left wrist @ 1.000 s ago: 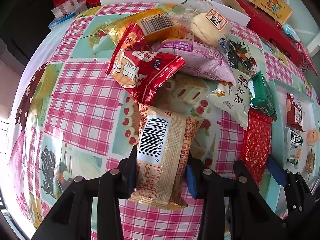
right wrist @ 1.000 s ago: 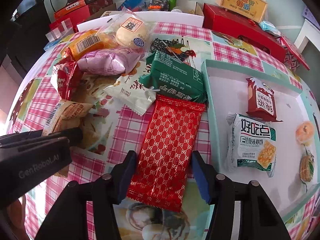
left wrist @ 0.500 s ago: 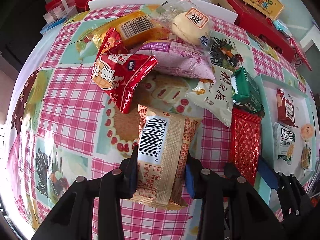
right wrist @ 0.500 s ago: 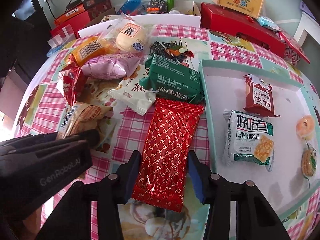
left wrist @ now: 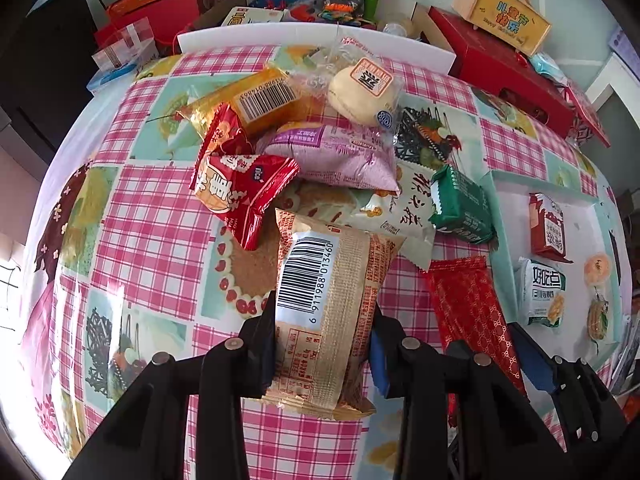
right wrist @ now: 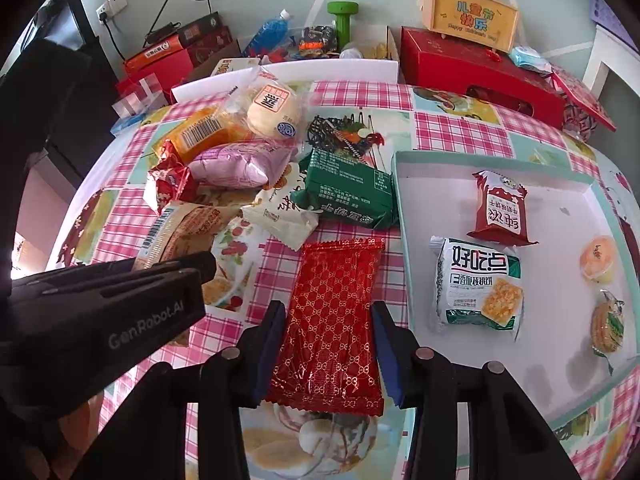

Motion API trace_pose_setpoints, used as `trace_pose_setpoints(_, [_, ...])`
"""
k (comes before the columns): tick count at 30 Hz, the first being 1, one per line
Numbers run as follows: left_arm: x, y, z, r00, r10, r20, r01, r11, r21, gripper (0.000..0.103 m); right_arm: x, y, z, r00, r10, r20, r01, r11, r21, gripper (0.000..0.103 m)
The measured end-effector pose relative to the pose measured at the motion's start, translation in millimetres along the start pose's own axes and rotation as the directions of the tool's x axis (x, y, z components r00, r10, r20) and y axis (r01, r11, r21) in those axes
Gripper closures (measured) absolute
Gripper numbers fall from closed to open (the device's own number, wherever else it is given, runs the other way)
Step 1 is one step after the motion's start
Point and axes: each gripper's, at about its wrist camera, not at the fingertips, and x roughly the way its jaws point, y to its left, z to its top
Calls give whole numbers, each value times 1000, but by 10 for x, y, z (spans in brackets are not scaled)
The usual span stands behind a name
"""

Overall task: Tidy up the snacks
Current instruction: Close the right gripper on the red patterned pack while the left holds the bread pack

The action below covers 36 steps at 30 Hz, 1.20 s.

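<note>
The desk (right wrist: 128,184) is covered by a pink checked cloth with printed picture squares. A shallow white tray with a pale green rim (right wrist: 400,216) is set at the desk's right edge. Four snacks are laid in it: a dark red packet (right wrist: 502,210), a white and green cracker pack (right wrist: 478,282), and two small round snacks along its right wall.

A loose heap of snacks is seen in the middle of the desk, toward its far edge: a purple bag (left wrist: 340,156), an orange packet with a barcode (left wrist: 256,100), a clear-wrapped bun (left wrist: 366,90), a red bag (left wrist: 240,192), a white sachet (right wrist: 282,210) and a green pack (right wrist: 348,188), the last lying just beside the tray's left wall.

A tan packet with a barcode (left wrist: 324,312) is clamped between the pads of the left gripper (left wrist: 322,344) and held above the cloth near the desk's near edge.

A long red foil packet (right wrist: 332,320) lies between the fingers of the right gripper (right wrist: 328,344), whose jaws are closing, with the pads pressed against its sides. It is placed just left of the tray.
</note>
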Motion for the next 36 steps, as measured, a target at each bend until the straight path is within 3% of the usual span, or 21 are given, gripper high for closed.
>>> trace_pose_setpoints(8, [-91, 14, -56, 1000, 1, 5, -1, 1000, 0, 64, 10, -10, -11, 1000, 6, -12, -6, 1000, 0, 57])
trace_pose_setpoints(15, [109, 36, -63, 999, 12, -30, -12, 1000, 10, 64, 264, -11, -73, 994, -9, -108, 9, 1000, -6, 57])
trace_pose_setpoints(20, [218, 17, -88, 998, 21, -61, -21, 1000, 14, 64, 272, -3, -72, 994, -15, -106, 13, 1000, -18, 57])
trace_pose_setpoints(36, [433, 38, -111, 995, 41, -94, -41, 999, -5, 64, 363, 34, -84, 992, -16, -121, 14, 1000, -22, 38])
